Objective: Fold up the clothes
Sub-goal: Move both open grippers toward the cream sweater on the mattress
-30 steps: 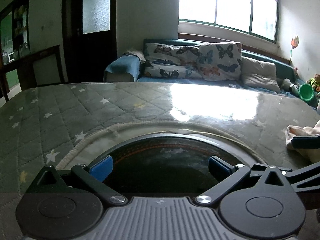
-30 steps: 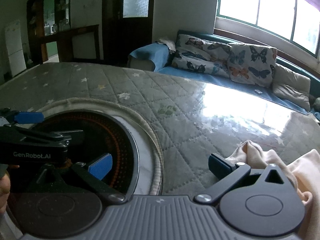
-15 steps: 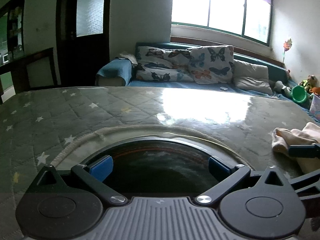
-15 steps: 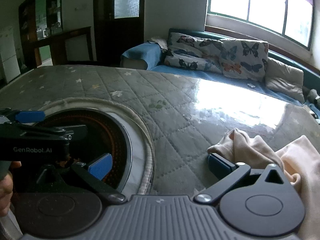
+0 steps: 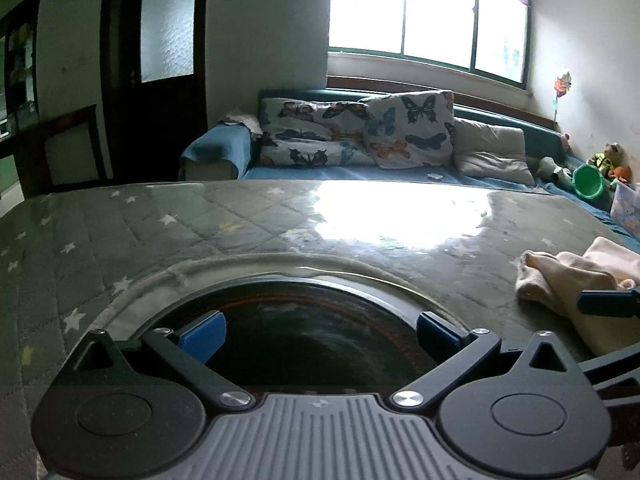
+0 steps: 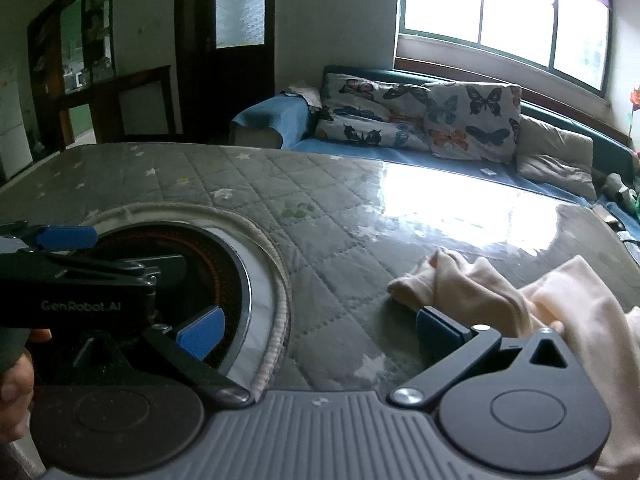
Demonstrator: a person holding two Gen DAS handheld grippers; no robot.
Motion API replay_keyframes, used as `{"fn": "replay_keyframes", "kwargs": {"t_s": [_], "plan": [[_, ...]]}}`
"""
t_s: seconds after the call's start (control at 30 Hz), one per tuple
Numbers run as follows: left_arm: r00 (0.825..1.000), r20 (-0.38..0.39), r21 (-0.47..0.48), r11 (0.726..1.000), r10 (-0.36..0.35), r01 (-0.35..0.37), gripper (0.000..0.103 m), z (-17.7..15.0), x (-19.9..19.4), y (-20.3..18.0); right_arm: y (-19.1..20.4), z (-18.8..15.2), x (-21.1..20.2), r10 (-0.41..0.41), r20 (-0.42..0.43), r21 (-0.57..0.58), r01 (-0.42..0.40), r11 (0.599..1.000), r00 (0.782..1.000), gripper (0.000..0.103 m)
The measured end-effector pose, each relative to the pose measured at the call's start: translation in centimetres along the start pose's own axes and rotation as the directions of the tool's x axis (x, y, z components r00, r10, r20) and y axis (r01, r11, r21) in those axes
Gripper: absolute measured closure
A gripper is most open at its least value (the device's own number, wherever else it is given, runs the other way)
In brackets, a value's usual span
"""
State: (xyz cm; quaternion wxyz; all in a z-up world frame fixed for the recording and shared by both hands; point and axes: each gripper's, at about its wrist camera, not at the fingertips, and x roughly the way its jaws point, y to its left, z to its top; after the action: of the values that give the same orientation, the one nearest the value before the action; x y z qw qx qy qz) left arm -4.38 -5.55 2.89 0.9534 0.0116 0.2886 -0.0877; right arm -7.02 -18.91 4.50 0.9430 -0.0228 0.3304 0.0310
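A crumpled cream-pink garment (image 6: pixel 568 312) lies on the grey quilted star-pattern table cover (image 6: pixel 320 216) at the right; in the left wrist view the garment (image 5: pixel 560 280) shows at the right edge. My right gripper (image 6: pixel 316 328) is open, its right finger beside the garment's near edge, nothing between the pads. My left gripper (image 5: pixel 318 330) is open over a dark round cooktop (image 5: pixel 312 336) set in the table. The left gripper (image 6: pixel 68 276) also appears at the left of the right wrist view, held by a hand (image 6: pixel 16 384).
The round cooktop (image 6: pixel 208 280) has a metal rim and a corded cloth border. Behind the table stands a blue sofa (image 5: pixel 400 168) with butterfly cushions (image 5: pixel 408 128). A dark door (image 5: pixel 156 68), a window (image 5: pixel 432 12) and toys (image 5: pixel 588 180) are farther back.
Both views have tilted and shifted so more of the garment shows at the right. Both grippers stay open.
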Motion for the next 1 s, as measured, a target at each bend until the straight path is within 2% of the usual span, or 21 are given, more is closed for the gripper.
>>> {"fn": "replay_keyframes", "kwargs": {"t_s": [0.5, 1.0], "plan": [[0.998, -0.016, 0.034, 0.998, -0.055, 0.056, 0.0, -0.7, -0.8, -2.7, -2.3, -2.0, -2.7, -0.04, 0.0, 0.051, 0.04, 0.998, 0.999, 0.0], [0.991, -0.052, 0.122, 0.984, -0.125, 0.13, 0.0, -1.9, -2.0, -6.8, -5.3, -4.5, -6.5, -0.108, -0.005, 0.115, 0.108, 0.988, 0.994, 0.0]]}}
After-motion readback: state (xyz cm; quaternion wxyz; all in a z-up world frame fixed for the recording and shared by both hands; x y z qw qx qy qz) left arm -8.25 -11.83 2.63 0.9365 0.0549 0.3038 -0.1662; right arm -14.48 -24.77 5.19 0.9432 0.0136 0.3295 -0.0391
